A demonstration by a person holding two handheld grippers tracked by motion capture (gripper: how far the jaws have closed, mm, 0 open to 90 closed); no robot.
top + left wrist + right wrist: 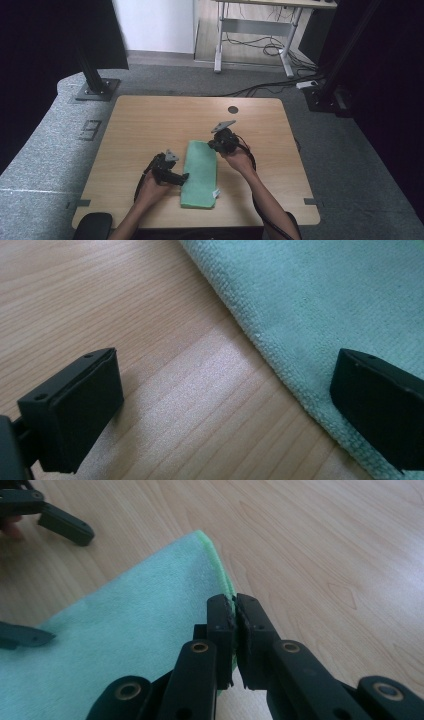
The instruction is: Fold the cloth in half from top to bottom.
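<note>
Folding step, green microfibre cloth (pixel 200 175) lying flat mid-table (pixel 150 120), long axis running away from the person, already a narrow rectangle w/ small white tag at near right corner.

Right gripper (pixel 235 605): jaws pressed together, pinching the cloth's edge near its far right corner; green hem visible right between the pads in the right gripper view. Seen from above at the cloth's far right end (pixel 220 145), so likely start of a lift-and-fold.

Left gripper (pixel 225 390): jaws spread wide, nothing clamped. One jaw over bare wood, other over the cloth's left edge, straddling the hem; hovering or resting, can't tell which. In high view, sits at the cloth's left side (pixel 172 175), near the middle of its length.

Next move, prob.: left needs to close on the hem or press down as anchor, then right carries the pinched corner up and over toward the near end. Calls for keeping the pinch tight & edges aligned; single-corner lift risks a skewed fold or dragging the whole cloth.
</note>
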